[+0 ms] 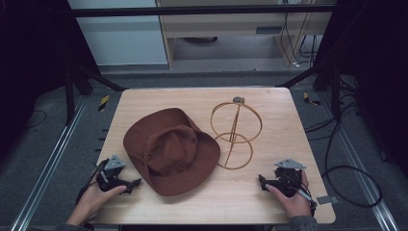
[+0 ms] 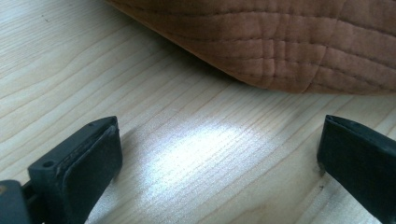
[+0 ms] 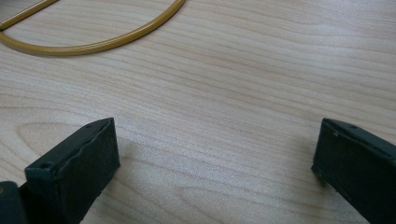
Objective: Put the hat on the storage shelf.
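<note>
- The high view shows the whole table (image 1: 144, 103): a brown hat (image 1: 171, 150) lies crown up, left of centre, and a gold wire stand (image 1: 234, 132) sits just to its right, its base ring on the wood and its upper ring upright.
- The hat's brim and the stand's base ring lie close together; whether they touch cannot be told.
- The left gripper (image 1: 131, 184) rests at the near left edge, held in a hand (image 1: 94, 199), pointing at the hat's brim and just short of it.
- The left gripper view gives what the high view cannot: the jaws spread wide with bare wood between them, and the stitched brim (image 2: 280, 46) lying ahead, clear of both jaws.
- The right gripper (image 1: 262, 183) sits near the right front corner, in the other hand (image 1: 294, 201), pointing left.
- In the right gripper view its jaws also stand wide apart over bare wood, with an arc of the stand's base ring (image 3: 98, 44) farther off at upper left.
</note>
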`<control>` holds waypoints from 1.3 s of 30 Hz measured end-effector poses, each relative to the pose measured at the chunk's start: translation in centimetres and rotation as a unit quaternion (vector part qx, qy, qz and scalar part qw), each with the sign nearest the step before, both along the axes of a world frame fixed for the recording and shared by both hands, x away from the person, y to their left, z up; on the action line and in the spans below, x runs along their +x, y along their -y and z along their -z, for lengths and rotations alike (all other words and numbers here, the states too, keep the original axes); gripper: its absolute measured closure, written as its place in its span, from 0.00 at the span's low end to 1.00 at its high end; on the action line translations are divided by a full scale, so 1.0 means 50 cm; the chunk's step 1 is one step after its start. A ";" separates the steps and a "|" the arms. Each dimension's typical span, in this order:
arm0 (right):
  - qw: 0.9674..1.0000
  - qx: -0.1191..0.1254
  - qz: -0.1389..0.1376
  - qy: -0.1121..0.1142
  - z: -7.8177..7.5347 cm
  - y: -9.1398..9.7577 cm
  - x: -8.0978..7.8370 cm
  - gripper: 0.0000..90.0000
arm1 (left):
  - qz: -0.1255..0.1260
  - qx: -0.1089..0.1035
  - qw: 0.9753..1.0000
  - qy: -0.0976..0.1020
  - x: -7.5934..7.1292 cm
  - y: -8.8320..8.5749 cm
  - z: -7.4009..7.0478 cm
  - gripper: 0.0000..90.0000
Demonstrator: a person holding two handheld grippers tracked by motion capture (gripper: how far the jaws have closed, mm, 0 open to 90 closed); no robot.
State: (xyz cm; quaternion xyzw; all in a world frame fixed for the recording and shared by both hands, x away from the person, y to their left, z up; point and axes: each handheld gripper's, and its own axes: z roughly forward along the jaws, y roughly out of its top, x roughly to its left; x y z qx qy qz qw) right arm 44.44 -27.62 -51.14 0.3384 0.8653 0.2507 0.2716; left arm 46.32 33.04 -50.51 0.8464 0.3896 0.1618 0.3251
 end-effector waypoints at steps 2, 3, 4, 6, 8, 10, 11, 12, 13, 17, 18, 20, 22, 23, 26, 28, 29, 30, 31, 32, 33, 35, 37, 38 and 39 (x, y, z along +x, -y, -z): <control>1.000 0.000 0.000 0.000 0.000 0.000 0.000 0.01 | -0.001 0.000 1.000 0.000 0.000 0.000 0.000 0.00; 1.000 0.000 0.000 0.000 0.000 0.000 0.000 0.01 | -0.001 0.000 1.000 0.000 0.000 0.001 0.000 0.00; 1.000 0.000 0.000 0.000 0.000 0.000 0.000 0.01 | -0.001 0.001 1.000 0.000 0.000 0.000 0.000 0.00; 1.000 0.000 0.000 0.000 0.000 0.000 0.000 0.01 | -0.002 0.000 1.000 0.000 0.000 0.001 0.000 0.00; 1.000 0.000 0.000 0.000 0.000 0.000 0.000 0.01 | -0.001 0.001 1.000 0.000 0.000 0.001 0.000 0.00; 1.000 0.000 0.000 0.000 0.000 0.000 0.000 0.01 | -0.003 0.000 1.000 0.000 -0.001 0.002 0.000 0.00; 1.000 0.000 0.000 0.000 0.000 0.000 0.000 0.01 | -0.005 0.000 1.000 -0.001 -0.002 0.003 0.000 0.00; 1.000 0.000 0.000 0.000 0.000 0.000 0.000 0.01 | -0.004 0.003 1.000 -0.002 -0.002 0.003 -0.001 0.00; 1.000 0.000 0.000 0.000 0.000 0.000 0.000 0.00 | -0.002 0.004 1.000 -0.006 -0.003 0.005 -0.002 0.00; 1.000 0.000 0.000 0.000 0.000 0.000 0.000 0.01 | 0.017 0.016 1.000 -0.009 -0.011 0.012 -0.013 0.05; 1.000 0.000 0.000 0.000 0.000 0.000 0.000 0.00 | 0.021 0.015 1.000 -0.003 -0.015 0.013 -0.017 0.06; 1.000 0.000 0.000 0.000 0.000 0.000 0.000 0.01 | 0.024 0.002 1.000 0.006 -0.023 0.014 -0.027 0.05; 1.000 0.000 0.000 0.000 0.000 0.000 0.000 0.01 | 0.032 -0.020 0.999 0.013 -0.030 0.011 -0.040 0.06; 1.000 0.000 0.000 0.000 0.000 0.000 0.000 0.01 | 0.036 -0.029 0.999 0.018 -0.032 0.009 -0.046 0.06; 1.000 0.000 0.000 0.000 0.000 0.000 0.000 0.01 | 0.039 -0.052 0.997 0.045 -0.036 -0.012 -0.077 0.06; 1.000 0.000 0.000 0.000 0.000 0.000 0.000 0.01 | 0.036 -0.072 0.995 0.055 -0.041 -0.023 -0.097 0.06; 1.000 0.000 0.000 0.000 0.000 0.000 0.000 0.01 | 0.041 -0.083 0.994 0.056 -0.044 -0.025 -0.107 0.06; 1.000 0.000 0.000 0.000 0.000 0.000 0.000 0.01 | 0.046 -0.091 0.993 0.054 -0.046 -0.024 -0.118 0.06; 1.000 0.000 0.000 0.000 0.000 0.000 0.000 0.01 | 0.050 -0.084 0.994 0.052 -0.046 -0.020 -0.124 0.06; 1.000 0.000 0.000 0.000 0.000 0.000 0.000 0.01 | 0.053 -0.074 0.995 0.049 -0.045 -0.015 -0.129 0.06; 1.000 0.000 0.000 0.000 0.000 0.000 0.000 0.00 | 0.052 -0.065 0.995 0.049 -0.043 -0.010 -0.132 0.06; 1.000 0.000 0.000 0.000 0.000 0.000 0.000 0.01 | 0.048 -0.046 0.997 0.045 -0.035 0.006 -0.143 0.07; 1.000 0.000 -0.001 0.000 0.000 0.001 0.000 0.01 | 0.045 -0.035 0.997 0.043 -0.026 0.018 -0.154 0.07; 1.000 0.001 -0.001 0.000 0.000 0.001 0.000 0.01 | 0.048 -0.029 0.998 0.042 -0.021 0.025 -0.160 0.07; 1.000 0.001 -0.002 0.000 0.000 0.001 0.000 0.01 | 0.050 -0.025 0.998 0.040 -0.015 0.031 -0.168 0.07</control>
